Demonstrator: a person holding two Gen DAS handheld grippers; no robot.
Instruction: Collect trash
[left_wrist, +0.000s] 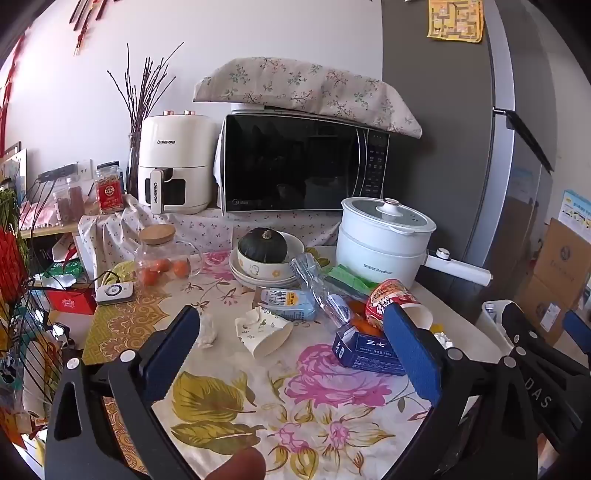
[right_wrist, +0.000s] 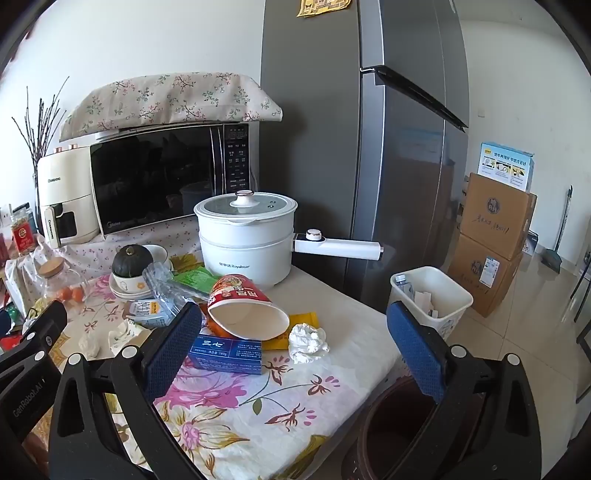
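Both grippers — left (left_wrist: 291, 334), right (right_wrist: 293, 328) — gape empty above the blue box (right_wrist: 227, 353) and tipped noodle cup (right_wrist: 245, 308).

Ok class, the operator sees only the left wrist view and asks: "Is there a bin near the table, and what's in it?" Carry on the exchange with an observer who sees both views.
Observer: Yes. A white bin stands on the floor off the table's end, by the fridge. It holds a bottle and paper scraps.
Operator: What lies beside the red cup's mouth?
Observer: A crumpled white tissue, on the cloth next to the cup.
Operator: Anything under the cup?
Observer: A yellow wrapper sticks out from beneath it.
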